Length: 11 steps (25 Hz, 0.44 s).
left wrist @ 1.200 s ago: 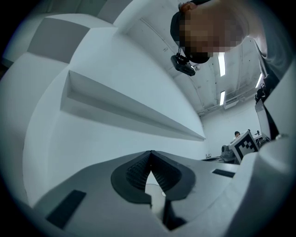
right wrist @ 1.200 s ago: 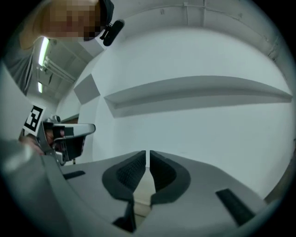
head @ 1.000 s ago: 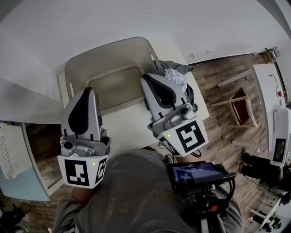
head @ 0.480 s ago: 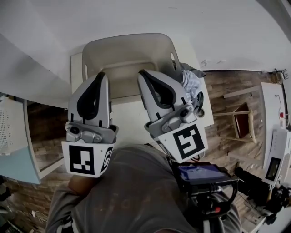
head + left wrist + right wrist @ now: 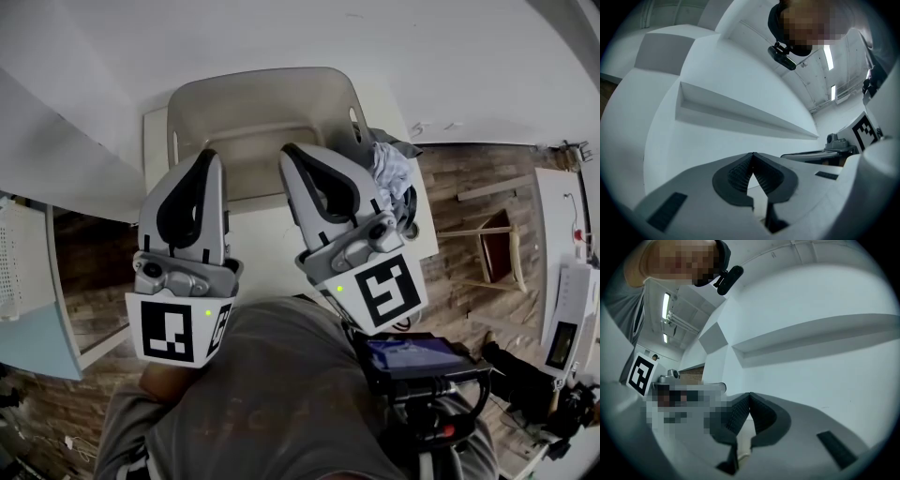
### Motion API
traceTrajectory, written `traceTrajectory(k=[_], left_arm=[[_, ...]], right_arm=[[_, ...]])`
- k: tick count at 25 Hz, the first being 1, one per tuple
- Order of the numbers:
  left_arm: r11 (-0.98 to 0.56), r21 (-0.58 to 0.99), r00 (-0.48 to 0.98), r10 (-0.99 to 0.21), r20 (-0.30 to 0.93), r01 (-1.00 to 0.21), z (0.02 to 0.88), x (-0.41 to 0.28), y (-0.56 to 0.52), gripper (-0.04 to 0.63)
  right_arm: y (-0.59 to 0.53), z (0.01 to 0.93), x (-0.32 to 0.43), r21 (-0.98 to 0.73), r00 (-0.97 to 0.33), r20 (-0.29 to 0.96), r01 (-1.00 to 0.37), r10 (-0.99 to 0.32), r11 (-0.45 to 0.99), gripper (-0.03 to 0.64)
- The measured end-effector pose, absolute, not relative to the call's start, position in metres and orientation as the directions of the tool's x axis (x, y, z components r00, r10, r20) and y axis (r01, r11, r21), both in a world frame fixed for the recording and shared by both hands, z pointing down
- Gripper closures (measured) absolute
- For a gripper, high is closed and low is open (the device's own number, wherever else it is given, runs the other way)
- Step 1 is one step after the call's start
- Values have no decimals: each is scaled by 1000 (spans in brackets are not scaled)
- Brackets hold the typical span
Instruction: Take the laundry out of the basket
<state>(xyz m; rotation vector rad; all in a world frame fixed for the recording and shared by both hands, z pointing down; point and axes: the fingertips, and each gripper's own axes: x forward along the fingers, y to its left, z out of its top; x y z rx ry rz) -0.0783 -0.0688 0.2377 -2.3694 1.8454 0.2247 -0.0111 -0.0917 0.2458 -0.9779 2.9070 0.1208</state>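
The beige laundry basket (image 5: 187,103) stands on a white table (image 5: 262,248), and its inside looks bare. A heap of grey and white laundry (image 5: 389,169) lies on the table just right of the basket. Both grippers are held side by side over the table's near part, tips raised toward the basket. My left gripper (image 5: 208,155) is shut with nothing in it, its pads meeting in the left gripper view (image 5: 751,157). My right gripper (image 5: 289,150) is likewise shut and holds nothing (image 5: 749,397), its body partly covering the laundry heap.
A wooden chair (image 5: 492,248) stands on the plank floor to the right, with a white desk (image 5: 562,272) beyond it. A white cabinet (image 5: 28,281) is at the left. A dark device (image 5: 412,361) hangs at the person's waist. Both gripper views face white walls and ceiling.
Over the last second the two grippers drew closer together and rose a little toward the basket. In the last half second they barely moved.
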Motion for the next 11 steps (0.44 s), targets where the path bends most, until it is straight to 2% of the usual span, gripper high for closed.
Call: traceTrajectory(k=[11], left_arm=[[-251,-12,249,-949,-194,-968,241,-74,-69,588]], right_arm=[[-93,248,-6,51,-790,-99,-612,-606,789,611]])
